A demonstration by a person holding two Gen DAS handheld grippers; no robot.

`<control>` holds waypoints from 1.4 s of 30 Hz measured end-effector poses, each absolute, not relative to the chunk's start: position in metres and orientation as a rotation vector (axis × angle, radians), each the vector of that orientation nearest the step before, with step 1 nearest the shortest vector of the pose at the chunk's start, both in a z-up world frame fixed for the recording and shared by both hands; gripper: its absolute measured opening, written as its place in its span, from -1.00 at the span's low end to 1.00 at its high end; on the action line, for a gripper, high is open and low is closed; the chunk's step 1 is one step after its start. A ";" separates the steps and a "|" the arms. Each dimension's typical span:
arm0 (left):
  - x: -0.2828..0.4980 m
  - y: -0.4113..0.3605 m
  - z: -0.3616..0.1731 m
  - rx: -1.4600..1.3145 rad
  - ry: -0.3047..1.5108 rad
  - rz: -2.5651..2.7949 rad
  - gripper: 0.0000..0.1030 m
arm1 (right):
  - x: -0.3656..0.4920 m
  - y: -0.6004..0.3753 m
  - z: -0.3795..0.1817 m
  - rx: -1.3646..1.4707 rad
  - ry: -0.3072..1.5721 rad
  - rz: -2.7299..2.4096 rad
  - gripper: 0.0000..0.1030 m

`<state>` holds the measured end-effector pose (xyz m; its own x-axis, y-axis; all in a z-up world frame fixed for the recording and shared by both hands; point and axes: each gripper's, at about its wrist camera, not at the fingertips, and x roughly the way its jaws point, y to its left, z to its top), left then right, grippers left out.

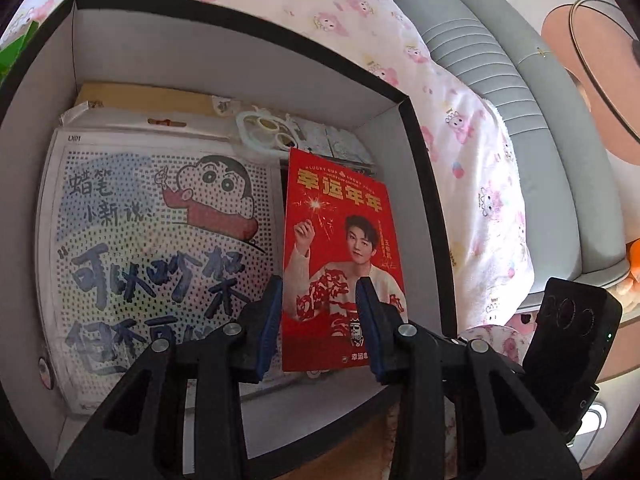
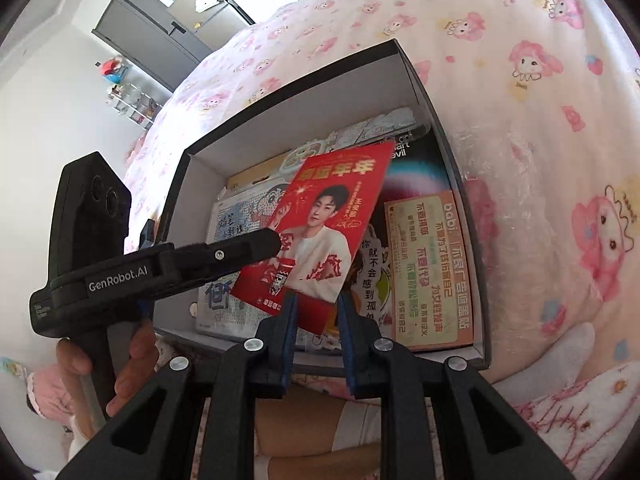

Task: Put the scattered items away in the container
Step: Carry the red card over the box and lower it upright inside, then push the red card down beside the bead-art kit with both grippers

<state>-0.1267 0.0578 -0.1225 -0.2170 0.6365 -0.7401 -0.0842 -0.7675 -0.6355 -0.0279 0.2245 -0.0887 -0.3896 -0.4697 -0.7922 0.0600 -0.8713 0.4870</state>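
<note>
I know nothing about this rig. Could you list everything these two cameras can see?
box: one, black with white inside, on the bed
red card: one, red, tilted over the box
dotted cartoon sheet: one, white and blue, flat in the box
sticker sheet: one, peach and green, flat in the box
bedcover: one, white with pink figures, under the box
left gripper: one, black, blue pads, jaws apart
right gripper: one, black, blue pads, shut on the red card's corner
hand: one, holding the left gripper
</note>
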 end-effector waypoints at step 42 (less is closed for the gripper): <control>-0.119 0.070 -0.128 -1.681 -0.540 2.009 -0.30 | -0.067 0.245 -0.090 1.488 -0.465 -2.499 -0.67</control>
<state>-0.1186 0.0699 -0.1283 -0.1448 0.5785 -0.8027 -0.0977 -0.8157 -0.5702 -0.0667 0.2449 -0.0899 -0.4751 -0.3237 -0.8183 0.0076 -0.9314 0.3640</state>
